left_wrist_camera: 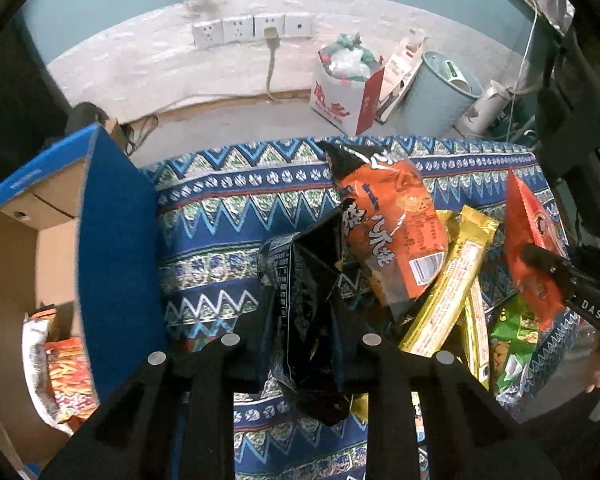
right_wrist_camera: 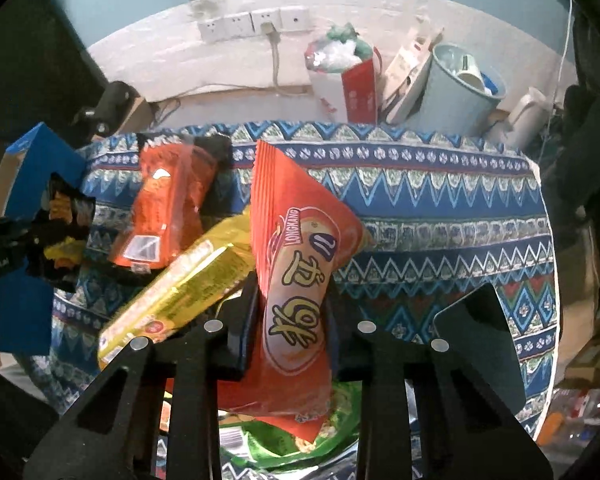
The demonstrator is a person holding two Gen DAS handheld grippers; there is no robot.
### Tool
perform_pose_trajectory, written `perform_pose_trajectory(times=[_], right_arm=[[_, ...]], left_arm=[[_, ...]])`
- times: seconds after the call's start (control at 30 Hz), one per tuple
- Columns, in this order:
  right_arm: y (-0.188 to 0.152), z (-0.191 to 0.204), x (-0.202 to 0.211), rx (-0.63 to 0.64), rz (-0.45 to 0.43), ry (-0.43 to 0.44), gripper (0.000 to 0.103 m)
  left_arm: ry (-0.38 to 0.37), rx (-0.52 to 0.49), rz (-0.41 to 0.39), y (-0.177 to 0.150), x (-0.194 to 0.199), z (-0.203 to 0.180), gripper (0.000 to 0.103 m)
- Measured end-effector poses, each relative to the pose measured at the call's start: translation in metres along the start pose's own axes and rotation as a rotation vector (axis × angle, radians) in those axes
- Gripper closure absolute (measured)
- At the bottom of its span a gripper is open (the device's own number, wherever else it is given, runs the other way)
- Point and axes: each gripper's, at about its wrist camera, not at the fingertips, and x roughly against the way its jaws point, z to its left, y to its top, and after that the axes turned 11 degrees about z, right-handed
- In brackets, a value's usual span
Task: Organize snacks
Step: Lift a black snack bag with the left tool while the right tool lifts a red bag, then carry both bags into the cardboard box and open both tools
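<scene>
Nearest the left camera, the left gripper (left_wrist_camera: 300,312) has its jaws pinching a crinkled black foil snack bag (left_wrist_camera: 304,312) that hangs lifted above the counter, which is draped in a blue zigzag-patterned cloth (left_wrist_camera: 220,208). The right gripper (right_wrist_camera: 292,312) has its jaws pinching a glossy red plastic snack pouch with a pale oval label (right_wrist_camera: 296,280), held upright over a green printed snack packet (right_wrist_camera: 320,436). The step in hand looks like carrying each bag across to the open brown cardboard box with blue flaps (left_wrist_camera: 60,200) at the left, where an orange packet (left_wrist_camera: 70,376) already lies. To do it well, I would keep both grips firm, since thin film slips easily, take the black bag over the raised blue flap without snagging it, and release low inside the box. The red pouch should follow separately, so the two grippers do not meet. Farther out, a long yellow foil wafer pack (right_wrist_camera: 180,284) and an orange cracker bag with a black top (left_wrist_camera: 392,224) remain unsorted in a loose overlapping pile right of centre. Beyond the counter's far edge stand a pale blue bin (left_wrist_camera: 440,92) and a white-and-red paper bag (left_wrist_camera: 348,96) by the wall.
</scene>
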Motion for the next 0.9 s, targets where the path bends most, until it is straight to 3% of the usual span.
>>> perform_pose_trajectory(times=[0.4,0.9], right_arm=[[0.0,0.023,0.035,0.053,-0.093,0.012,0.076],[0.006,0.098,0.075,0.186,-0.174,0.073,0.076]], left_arm=[[0.047,-0.019,-0.115,-0.026,0.057,0.011,0.079],[0.133,-0.014,-0.253,-0.06,0.112,0.038,0.079]])
